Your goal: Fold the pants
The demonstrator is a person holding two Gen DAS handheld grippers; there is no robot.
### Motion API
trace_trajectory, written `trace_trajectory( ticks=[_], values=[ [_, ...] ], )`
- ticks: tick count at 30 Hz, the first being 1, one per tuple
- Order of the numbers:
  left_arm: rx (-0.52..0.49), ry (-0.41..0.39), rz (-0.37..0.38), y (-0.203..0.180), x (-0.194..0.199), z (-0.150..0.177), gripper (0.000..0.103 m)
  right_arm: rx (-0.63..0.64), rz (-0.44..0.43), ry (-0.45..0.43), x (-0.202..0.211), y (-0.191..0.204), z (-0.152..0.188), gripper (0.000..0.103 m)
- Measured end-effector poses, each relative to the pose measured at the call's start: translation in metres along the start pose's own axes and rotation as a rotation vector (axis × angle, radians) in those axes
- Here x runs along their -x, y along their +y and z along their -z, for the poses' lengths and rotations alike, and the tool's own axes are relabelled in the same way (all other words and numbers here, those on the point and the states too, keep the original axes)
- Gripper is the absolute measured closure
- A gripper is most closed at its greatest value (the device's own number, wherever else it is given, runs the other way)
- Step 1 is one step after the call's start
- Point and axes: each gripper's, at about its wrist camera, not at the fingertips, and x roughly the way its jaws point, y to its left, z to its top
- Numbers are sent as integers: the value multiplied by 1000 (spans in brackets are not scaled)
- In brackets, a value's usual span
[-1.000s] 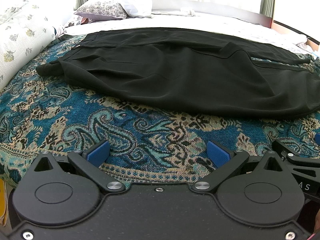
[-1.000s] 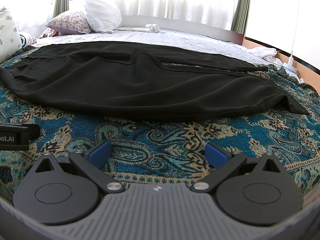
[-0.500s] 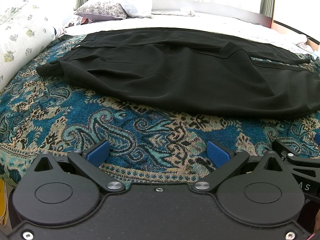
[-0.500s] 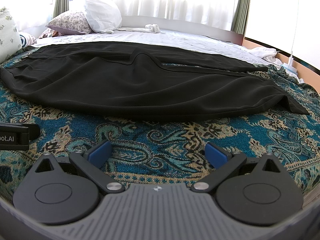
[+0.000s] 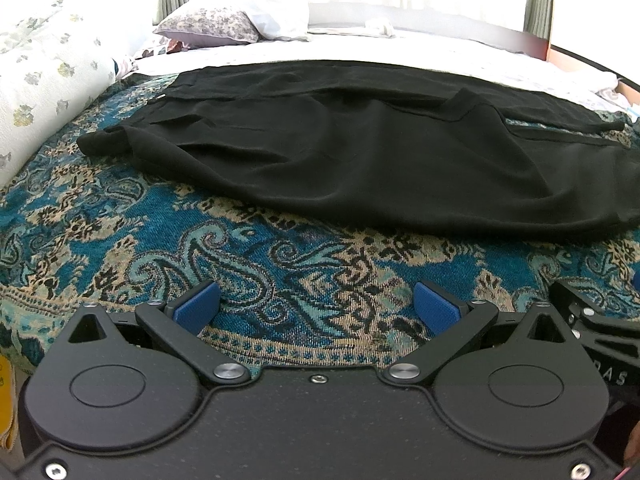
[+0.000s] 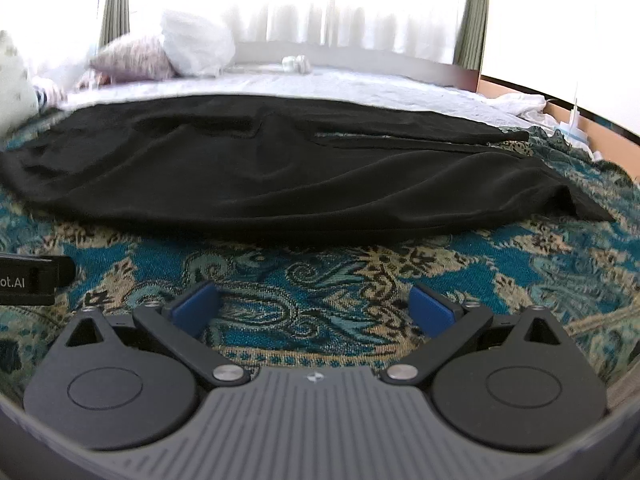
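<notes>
Black pants (image 5: 360, 160) lie spread flat across the blue paisley bedspread (image 5: 160, 240), waistband to the left, legs running right. They also show in the right wrist view (image 6: 280, 176), with the leg hem (image 6: 580, 204) at the right. My left gripper (image 5: 316, 306) is open and empty, low over the bedspread in front of the pants' near edge. My right gripper (image 6: 314, 306) is open and empty, likewise short of the pants. Neither touches the cloth.
A floral bolster (image 5: 44, 92) lies along the left. Pillows (image 5: 208, 26) sit at the far headboard end on a white sheet (image 6: 360, 88). The other gripper's body shows at the right edge of the left wrist view (image 5: 600, 328) and at the left edge of the right wrist view (image 6: 28, 280).
The right wrist view is now slightly blurred and shifted, so the right gripper has begun to move. The left gripper and the pants have not moved.
</notes>
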Motion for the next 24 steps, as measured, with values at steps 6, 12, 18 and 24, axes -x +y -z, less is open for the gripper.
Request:
trace_trajectory(
  ticks=[6, 12, 18, 24],
  values=[
    [-4, 5, 22, 6, -3, -6, 0, -9, -3, -10, -4, 0, 1, 0],
    [83, -26, 56, 29, -6, -32, 1, -35, -76, 67, -4, -17, -23, 0],
    [150, -109, -40, 76, -12, -67, 1, -173, 23, -21, -6, -79, -46, 2],
    [265, -116, -133, 137, -37, -102, 1, -390, 237, -43, -21, -177, -65, 17]
  ],
)
